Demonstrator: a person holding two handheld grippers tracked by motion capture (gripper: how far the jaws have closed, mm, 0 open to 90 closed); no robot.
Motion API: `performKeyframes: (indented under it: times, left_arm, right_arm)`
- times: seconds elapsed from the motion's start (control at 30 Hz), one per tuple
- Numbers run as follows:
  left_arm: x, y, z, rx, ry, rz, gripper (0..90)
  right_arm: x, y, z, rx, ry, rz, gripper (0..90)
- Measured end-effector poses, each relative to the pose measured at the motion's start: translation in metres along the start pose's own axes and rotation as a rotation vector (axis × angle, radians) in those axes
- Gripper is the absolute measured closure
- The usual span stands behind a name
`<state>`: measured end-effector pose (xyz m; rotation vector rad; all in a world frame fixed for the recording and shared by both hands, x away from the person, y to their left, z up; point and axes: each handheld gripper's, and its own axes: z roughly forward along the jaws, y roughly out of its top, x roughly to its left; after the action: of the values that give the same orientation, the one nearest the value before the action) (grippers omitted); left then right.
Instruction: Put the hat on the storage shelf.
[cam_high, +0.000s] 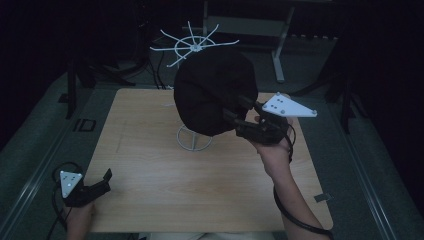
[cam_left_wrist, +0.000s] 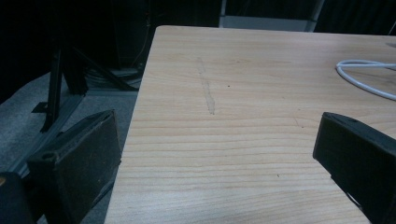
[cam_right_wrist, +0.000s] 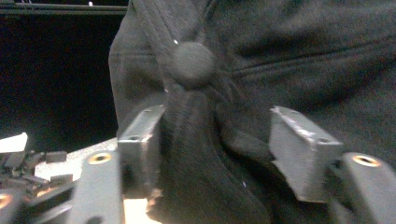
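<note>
the right gripper (cam_high: 239, 114) points level at the black hat (cam_high: 212, 90) on the white stand (cam_high: 194, 139), jaws open around its cloth (button (cam_right_wrist: 192, 64) seen close); the left gripper (cam_high: 102, 181) rests open on the table (cam_high: 150, 165).

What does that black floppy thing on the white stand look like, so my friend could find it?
Look at the middle of the wooden table, where a white wire stand rises. Draped over it is the black cap, soft cloth with a round button on top. It is the only cloth thing there, beside the right hand-held gripper.

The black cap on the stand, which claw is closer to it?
Right. The right claw is at the black cap, jaws open around its fabric; the left claw sits far off by the table's near-left corner.
</note>
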<state>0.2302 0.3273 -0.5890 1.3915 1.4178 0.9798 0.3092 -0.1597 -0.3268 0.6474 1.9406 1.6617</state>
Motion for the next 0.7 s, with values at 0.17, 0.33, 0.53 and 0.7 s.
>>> performKeyframes:
  times: [0.17,0.33,0.53,0.7]
  left_arm:
    - [0.0,0.0,0.0,0.001,0.001,0.002,1.5]
    - [0.0,0.0,0.0,0.0,0.001,0.002,1.5]
    - [0.0,0.0,0.0,0.001,0.001,0.005,1.5]
    - [0.0,0.0,0.0,0.0,0.001,0.003,1.5]
  right_arm:
    - [-0.008,-0.011,-0.012,-0.026,-0.028,0.002,21.7]
    - [-0.021,-0.028,-0.021,0.023,-0.038,0.019,16.3]
    - [-0.034,-0.056,-0.026,0.076,-0.076,0.016,14.1]
    - [-0.041,-0.079,-0.026,0.122,-0.1,0.011,13.9]
